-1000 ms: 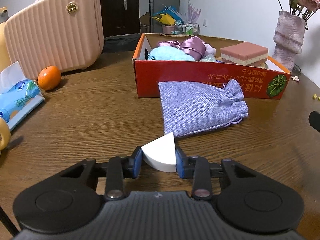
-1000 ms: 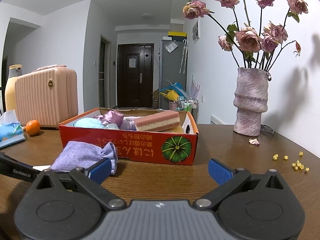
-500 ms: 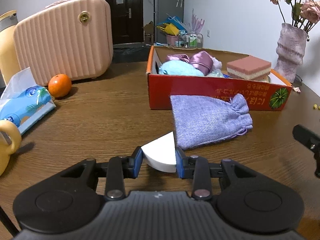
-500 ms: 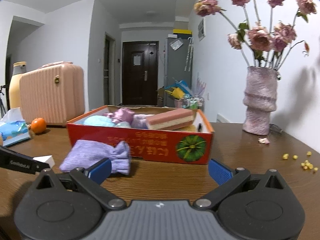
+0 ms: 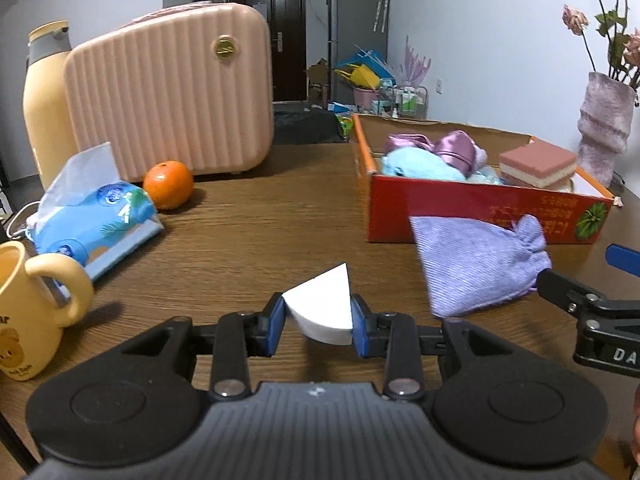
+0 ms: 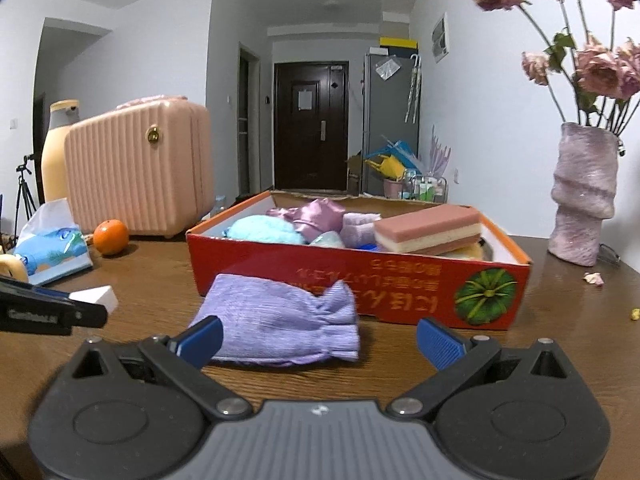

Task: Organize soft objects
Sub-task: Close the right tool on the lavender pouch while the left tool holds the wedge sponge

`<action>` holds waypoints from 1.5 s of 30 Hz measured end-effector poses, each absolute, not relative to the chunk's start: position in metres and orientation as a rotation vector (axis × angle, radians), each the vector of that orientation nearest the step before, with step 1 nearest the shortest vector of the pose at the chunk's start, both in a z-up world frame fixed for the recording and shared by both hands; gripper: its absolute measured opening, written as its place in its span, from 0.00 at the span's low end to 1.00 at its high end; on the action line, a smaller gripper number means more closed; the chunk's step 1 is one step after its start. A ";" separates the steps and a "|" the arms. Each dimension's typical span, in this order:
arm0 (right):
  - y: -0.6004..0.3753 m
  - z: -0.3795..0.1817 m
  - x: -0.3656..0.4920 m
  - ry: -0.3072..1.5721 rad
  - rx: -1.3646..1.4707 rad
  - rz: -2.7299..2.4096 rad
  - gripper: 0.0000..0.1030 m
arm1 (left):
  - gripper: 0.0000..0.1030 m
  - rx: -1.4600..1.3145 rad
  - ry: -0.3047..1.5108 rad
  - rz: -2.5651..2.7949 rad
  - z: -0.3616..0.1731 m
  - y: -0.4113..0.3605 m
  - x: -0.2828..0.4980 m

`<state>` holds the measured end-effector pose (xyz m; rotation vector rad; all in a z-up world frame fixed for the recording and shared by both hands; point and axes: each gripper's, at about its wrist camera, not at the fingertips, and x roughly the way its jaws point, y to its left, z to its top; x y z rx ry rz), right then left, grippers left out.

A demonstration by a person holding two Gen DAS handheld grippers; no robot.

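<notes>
- White wedge-shaped foam sponge (image 5: 322,304), smooth-faced with one curved edge, pinched between the blue pads of the left gripper (image 5: 318,323), held above the brown wood-grain table (image 5: 256,224)
- Lilac woven drawstring pouch (image 6: 276,316), coarse cloth gathered into a ruffle at its mouth, lying flat on the table against the front wall of the red cardboard box (image 6: 404,288)
- Inside the box: fluffy pale-blue ball (image 6: 262,230), shiny purple satin cloth (image 6: 316,216), pink-and-cream layered sponge block (image 6: 428,226)
- Right gripper (image 6: 318,340) spread wide with nothing between the pads, low and near-level just short of the pouch, its left blue finger (image 6: 198,338) overlapping the pouch's near corner in view; contact cannot be told
- Left gripper tilted downward, well left of the box
- Around: ribbed pink hard-shell case (image 5: 172,92), round orange fruit (image 5: 168,184), blue soft tissue pack (image 5: 94,218), yellow ceramic mug (image 5: 28,308), tall cream bottle (image 5: 46,92), rough mauve vase (image 6: 582,196) with dried pink roses
- Nothing between the pouch and the right gripper
</notes>
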<state>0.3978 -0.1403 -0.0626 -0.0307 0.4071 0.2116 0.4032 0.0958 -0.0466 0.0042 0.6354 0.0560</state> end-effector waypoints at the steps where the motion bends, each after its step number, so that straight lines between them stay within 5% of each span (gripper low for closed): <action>1: -0.137 -0.063 0.401 0.413 -0.030 0.215 1.00 | 0.34 0.003 0.632 0.059 -0.046 0.100 0.403; 27: -0.096 -0.080 0.476 0.605 0.042 0.223 0.99 | 0.34 0.015 0.597 0.092 -0.044 0.141 0.406; 39: -0.091 -0.085 0.478 0.644 0.009 0.239 0.80 | 0.34 0.021 0.597 0.095 -0.046 0.141 0.406; 45: -0.087 -0.083 0.471 0.626 -0.012 0.294 0.57 | 0.34 0.029 0.598 0.106 -0.047 0.139 0.407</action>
